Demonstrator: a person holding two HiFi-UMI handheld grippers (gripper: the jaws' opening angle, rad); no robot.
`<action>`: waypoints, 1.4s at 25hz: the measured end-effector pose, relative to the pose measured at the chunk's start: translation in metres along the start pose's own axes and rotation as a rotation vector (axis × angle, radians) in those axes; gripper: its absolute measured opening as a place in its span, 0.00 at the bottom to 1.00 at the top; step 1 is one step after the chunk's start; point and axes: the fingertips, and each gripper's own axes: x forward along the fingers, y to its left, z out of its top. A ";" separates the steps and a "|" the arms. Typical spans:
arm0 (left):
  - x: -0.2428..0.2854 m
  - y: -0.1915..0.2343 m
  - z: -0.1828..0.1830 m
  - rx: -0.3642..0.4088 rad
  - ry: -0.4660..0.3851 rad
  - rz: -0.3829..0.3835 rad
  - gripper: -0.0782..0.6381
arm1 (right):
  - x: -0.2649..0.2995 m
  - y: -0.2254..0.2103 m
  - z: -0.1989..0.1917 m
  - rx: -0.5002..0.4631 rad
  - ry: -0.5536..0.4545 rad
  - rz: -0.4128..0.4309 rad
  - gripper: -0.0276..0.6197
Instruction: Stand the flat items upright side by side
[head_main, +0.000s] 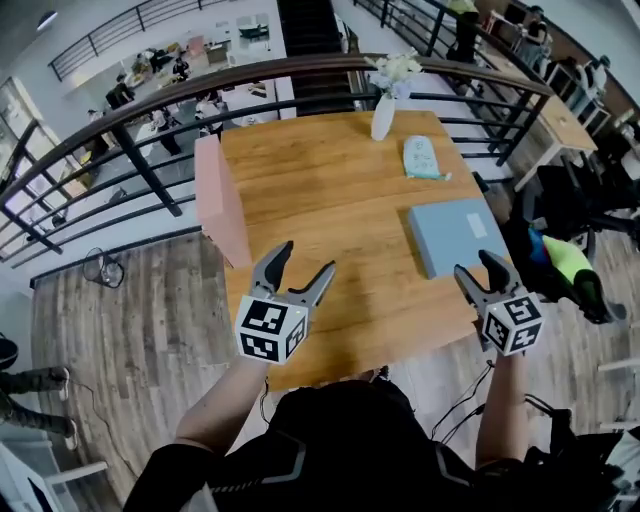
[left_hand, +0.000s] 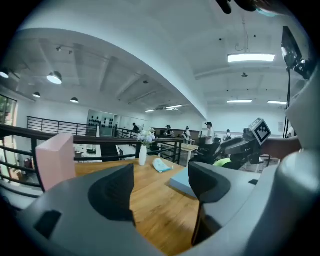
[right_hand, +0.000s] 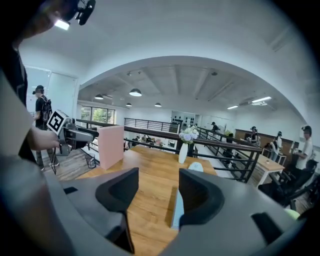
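pink slab (head_main: 222, 200) upright, blue slab (head_main: 455, 235) flat

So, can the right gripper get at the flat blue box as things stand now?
Probably yes. The right gripper is open and empty, right at the near edge of the flat blue box, which lies on the table with nothing on it.

A pink slab (head_main: 220, 200) stood upright on its edge, left of centre in the frame, at the table's (head_main: 330, 180) left side. A blue-grey slab (head_main: 455, 235) lay flat, right of centre, well apart from it.
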 end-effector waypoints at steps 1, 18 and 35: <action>0.007 -0.008 -0.002 0.007 0.005 -0.024 0.61 | -0.007 -0.007 -0.007 0.014 0.005 -0.020 0.45; 0.166 -0.150 -0.044 0.042 0.223 -0.141 0.61 | -0.026 -0.192 -0.123 0.096 0.124 -0.043 0.54; 0.265 -0.225 -0.159 -0.058 0.504 -0.075 0.61 | 0.042 -0.301 -0.252 0.049 0.321 0.150 0.59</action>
